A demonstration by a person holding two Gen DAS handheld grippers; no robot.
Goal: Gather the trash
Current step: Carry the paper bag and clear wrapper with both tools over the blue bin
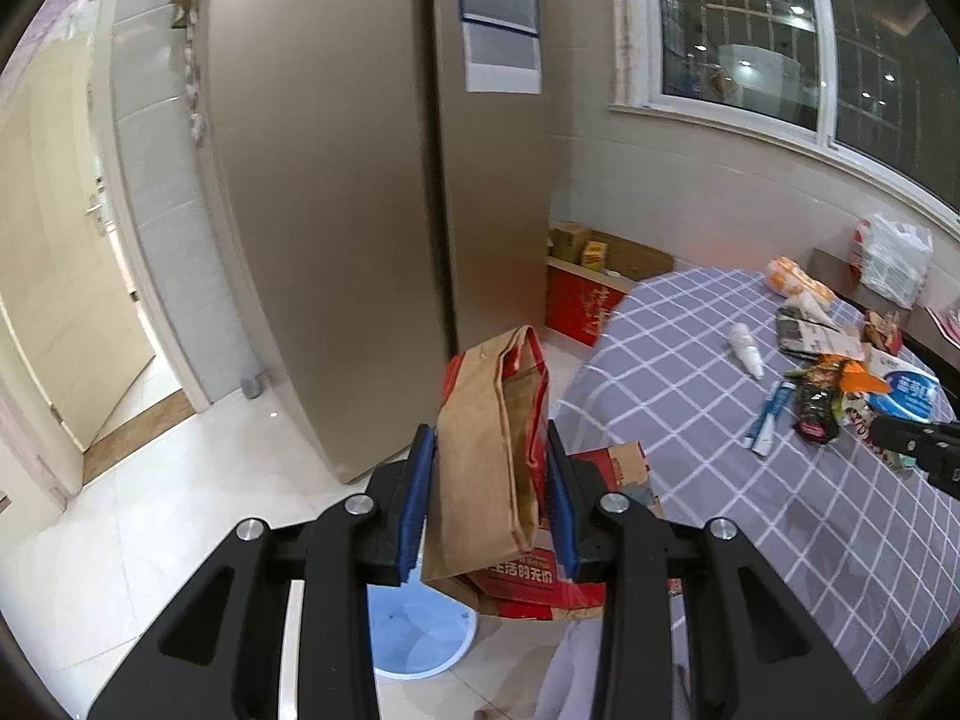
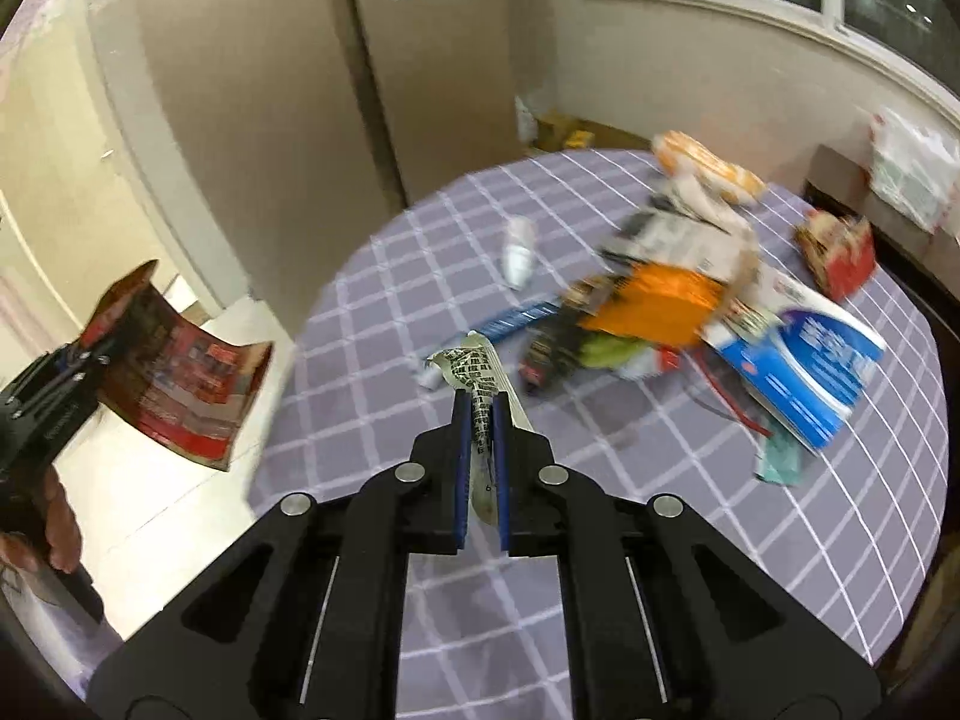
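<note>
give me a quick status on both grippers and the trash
Left gripper shut on paper bag, off the table edge. Right gripper shut on patterned wrapper. Trash pile on checked table. Nothing blocking.

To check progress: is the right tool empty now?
No, the right tool is shut on a patterned wrapper above the checked tablecloth.

left gripper (image 1: 489, 480): black angular linkage arms, silver round bolts, blue ribbed pads
right gripper (image 2: 481, 450): same black frame, silver bolts, blue pads, pale slide rails
</note>
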